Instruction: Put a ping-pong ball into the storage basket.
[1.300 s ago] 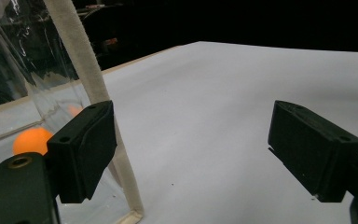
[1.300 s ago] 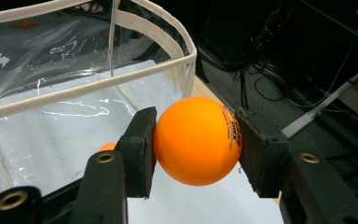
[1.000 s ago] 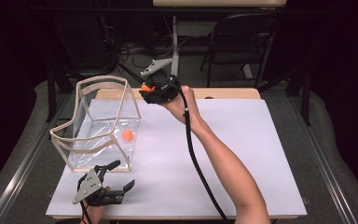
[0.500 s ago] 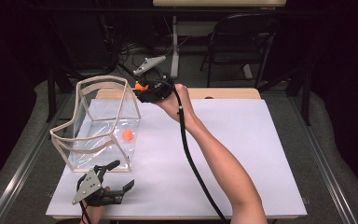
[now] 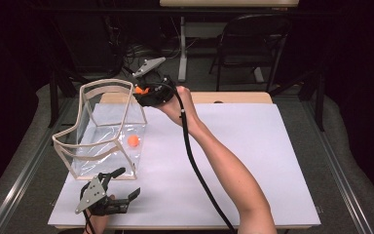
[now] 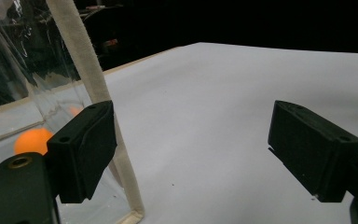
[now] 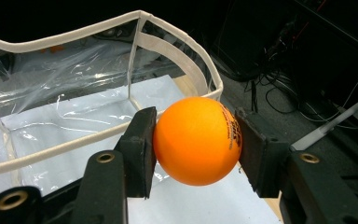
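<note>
In the high view a clear plastic bag (image 5: 102, 129) with a cream fabric rim stands open on the white table sheet (image 5: 272, 161), left of centre in the frame, its walls upright and its mouth facing up. Inside it, on the floor near the right-hand wall, lies one orange ball (image 5: 133, 141), apart from the rim and touching neither gripper. The right gripper (image 5: 141, 91) sits at the upper middle of the frame, just at the far right corner of the bag's rim, with the person's forearm running down to the lower right. In the right gripper view its two black jaws are clamped on a second orange ball (image 7: 197, 140), one pad pressed against each side, the ball's printed lettering facing the right-hand pad; behind and to the upper left of that ball the bag's rim (image 7: 121, 21) curves around the open mouth, and the crinkled clear walls show the white sheet through them. The left gripper (image 5: 121, 187) rests low at the bottom left of the high view, just in front of the bag's near corner. In the left gripper view its jaws stand wide apart with nothing between them; the bag's cream corner seam (image 6: 91, 93) rises just beside the left-hand pad, and the ball inside the bag (image 6: 32, 141) shows through the clear wall at the left edge.
</note>
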The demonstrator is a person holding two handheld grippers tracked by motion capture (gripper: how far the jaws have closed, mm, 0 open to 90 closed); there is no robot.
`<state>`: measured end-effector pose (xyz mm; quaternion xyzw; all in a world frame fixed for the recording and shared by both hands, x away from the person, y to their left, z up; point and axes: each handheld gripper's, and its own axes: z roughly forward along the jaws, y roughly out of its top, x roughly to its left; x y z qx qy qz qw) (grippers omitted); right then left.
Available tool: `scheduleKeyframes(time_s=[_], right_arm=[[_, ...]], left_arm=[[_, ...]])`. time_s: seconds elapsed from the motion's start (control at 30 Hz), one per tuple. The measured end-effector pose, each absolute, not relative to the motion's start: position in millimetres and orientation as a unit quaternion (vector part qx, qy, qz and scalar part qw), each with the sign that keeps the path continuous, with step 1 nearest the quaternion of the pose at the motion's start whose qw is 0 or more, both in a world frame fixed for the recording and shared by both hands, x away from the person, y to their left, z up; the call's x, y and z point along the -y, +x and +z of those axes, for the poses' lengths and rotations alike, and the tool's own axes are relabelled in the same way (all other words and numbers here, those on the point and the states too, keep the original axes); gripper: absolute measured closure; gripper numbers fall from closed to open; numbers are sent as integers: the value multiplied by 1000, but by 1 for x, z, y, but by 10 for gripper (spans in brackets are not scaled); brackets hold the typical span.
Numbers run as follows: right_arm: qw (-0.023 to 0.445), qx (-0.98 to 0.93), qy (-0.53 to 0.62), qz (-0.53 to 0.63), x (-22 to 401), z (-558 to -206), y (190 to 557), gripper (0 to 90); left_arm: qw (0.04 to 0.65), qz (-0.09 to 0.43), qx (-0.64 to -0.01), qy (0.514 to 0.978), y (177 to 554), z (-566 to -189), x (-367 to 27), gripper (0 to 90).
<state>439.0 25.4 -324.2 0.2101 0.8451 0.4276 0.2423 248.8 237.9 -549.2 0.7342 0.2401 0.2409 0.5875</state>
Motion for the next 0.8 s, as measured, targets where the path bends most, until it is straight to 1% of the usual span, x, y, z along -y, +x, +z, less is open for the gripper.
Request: scheduleKeyframes(time_s=[0.8], right_arm=[[242, -850, 197, 424, -44, -316, 441, 505]], left_arm=[[588, 239, -241, 734, 249, -549, -238, 158]])
